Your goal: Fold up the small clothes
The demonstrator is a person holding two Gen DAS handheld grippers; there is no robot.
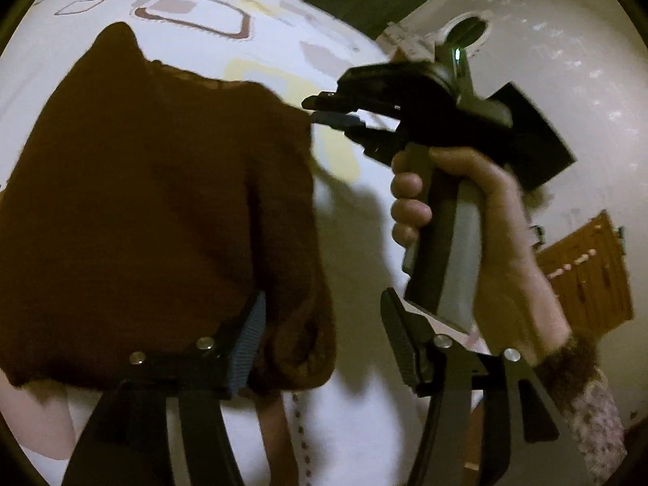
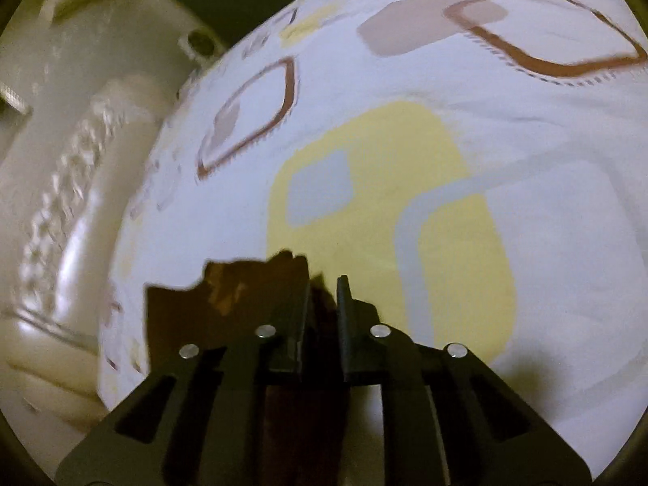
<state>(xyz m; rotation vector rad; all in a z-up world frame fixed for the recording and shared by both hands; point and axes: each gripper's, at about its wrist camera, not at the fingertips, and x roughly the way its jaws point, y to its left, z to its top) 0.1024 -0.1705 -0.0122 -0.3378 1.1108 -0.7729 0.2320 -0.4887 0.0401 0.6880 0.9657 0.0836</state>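
Risk: the brown garment (image 1: 154, 210) could slip off your right gripper (image 1: 328, 111), which pinched only its right edge. That gripper was nearly closed on the cloth. Your left gripper (image 1: 324, 348) stood wide open, one finger (image 1: 251, 344) against the garment's near hem, above the bedsheet (image 2: 405, 121).

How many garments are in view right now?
1. The brown garment hangs over the patterned bedsheet, one edge in the right claw, another by the open left claw. Others may be hidden.

Left tool (image 1: 324, 336) jaws stand apart. Right tool (image 2: 322, 303) jaws nearly closed, gripped by the right hand (image 1: 457, 202).
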